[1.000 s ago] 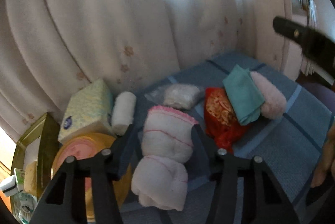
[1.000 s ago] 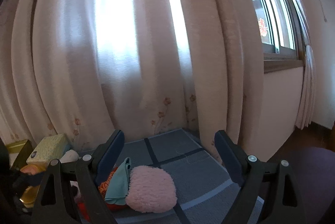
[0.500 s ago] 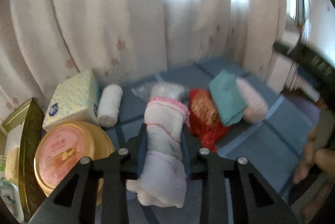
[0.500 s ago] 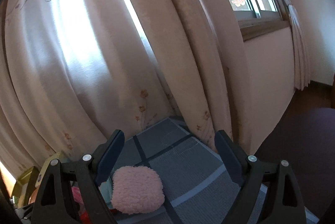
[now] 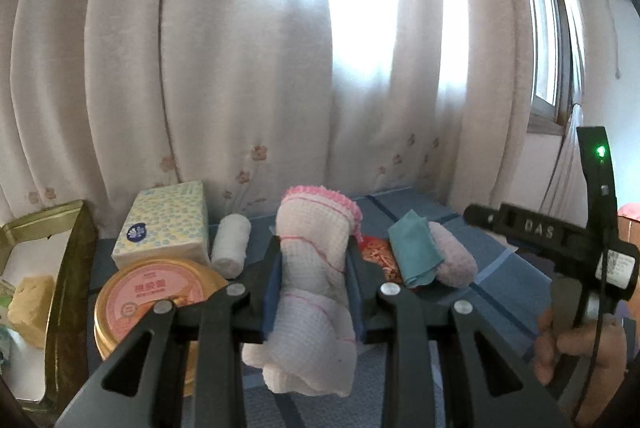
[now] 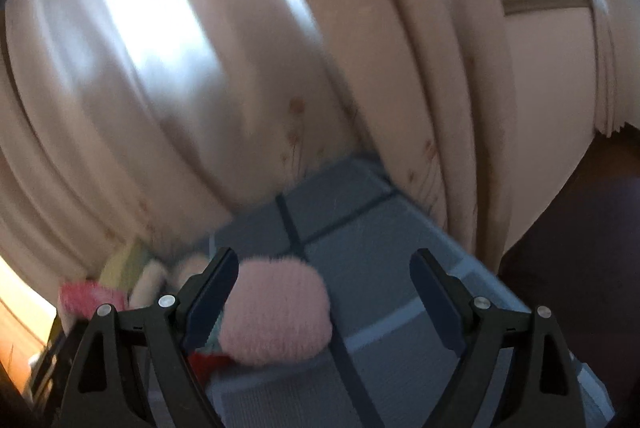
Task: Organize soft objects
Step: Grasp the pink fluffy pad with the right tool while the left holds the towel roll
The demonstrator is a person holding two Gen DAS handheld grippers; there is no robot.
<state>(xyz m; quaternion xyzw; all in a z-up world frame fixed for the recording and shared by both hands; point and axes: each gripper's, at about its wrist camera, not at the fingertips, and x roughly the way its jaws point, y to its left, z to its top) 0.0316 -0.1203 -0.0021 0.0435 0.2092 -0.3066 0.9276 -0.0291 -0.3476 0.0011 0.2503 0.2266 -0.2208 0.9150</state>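
- Between left gripper [image 5: 314, 284] fingers: rolled white towel [image 5: 310, 292], clamped, lifted off blue cloth [image 5: 500, 292].
- Right gripper [image 6: 324, 292] spread wide, holding nothing; fluffy pink pad [image 6: 276, 312] below.

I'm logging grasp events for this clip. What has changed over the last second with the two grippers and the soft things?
The left gripper closed on the white towel with pink trim, which sat loose between open jaws a second ago, and has raised it. The right gripper stayed open and swung so the pink fluffy pad now shows between its fingers. The tissue box, round tin and teal cloth stayed put.
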